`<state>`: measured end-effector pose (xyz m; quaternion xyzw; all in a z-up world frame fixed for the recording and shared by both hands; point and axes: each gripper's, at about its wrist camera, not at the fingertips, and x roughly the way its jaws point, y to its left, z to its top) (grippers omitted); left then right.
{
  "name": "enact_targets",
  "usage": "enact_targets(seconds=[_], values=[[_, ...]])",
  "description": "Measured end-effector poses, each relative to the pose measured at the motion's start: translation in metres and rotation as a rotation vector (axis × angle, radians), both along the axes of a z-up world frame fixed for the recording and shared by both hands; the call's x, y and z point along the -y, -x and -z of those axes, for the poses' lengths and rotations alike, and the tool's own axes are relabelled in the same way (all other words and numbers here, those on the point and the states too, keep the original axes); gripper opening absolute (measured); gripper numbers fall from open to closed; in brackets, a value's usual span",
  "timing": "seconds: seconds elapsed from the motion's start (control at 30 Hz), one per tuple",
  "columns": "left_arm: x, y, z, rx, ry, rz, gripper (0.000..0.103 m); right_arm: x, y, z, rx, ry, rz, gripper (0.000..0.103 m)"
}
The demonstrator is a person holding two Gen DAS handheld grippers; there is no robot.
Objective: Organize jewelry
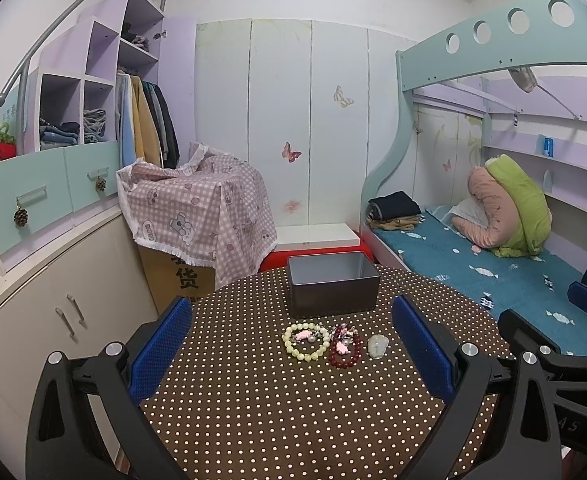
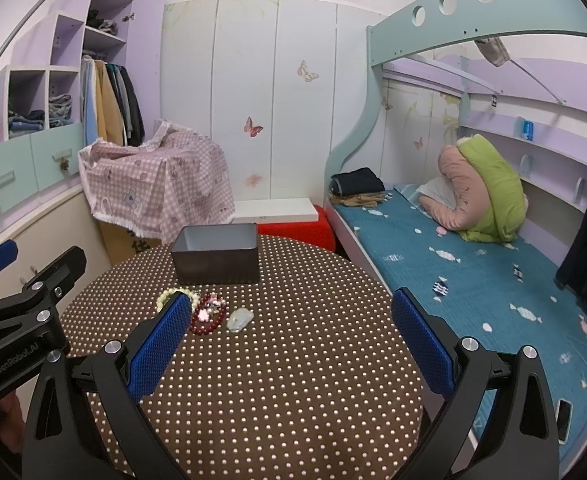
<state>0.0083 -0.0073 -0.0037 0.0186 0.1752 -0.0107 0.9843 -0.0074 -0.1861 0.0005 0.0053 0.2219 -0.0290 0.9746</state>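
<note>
Dotted brown table [image 1: 253, 420]: bracelets [image 1: 321, 342] at centre, box [image 1: 332, 285] at 12 o'clock; left gripper [image 1: 293, 344] and right gripper [image 2: 289, 340] both spread wide, empty.

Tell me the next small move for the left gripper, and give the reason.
Probably ease the left gripper forward and down over the pale bead bracelet. Its jaws stand wide open and empty, and that bracelet lies on the dotted table about in line with the gap between them, beside the red bracelet and in front of the open grey box, which looks empty.
</note>
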Motion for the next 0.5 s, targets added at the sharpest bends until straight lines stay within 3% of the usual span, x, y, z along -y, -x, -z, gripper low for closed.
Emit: enact_targets(seconds=[0.5], values=[[0.002,-0.014,0.005,-0.020,-0.016,0.014,0.096,0.004,-0.016,0.010,-0.015,-0.008,0.001,0.097]])
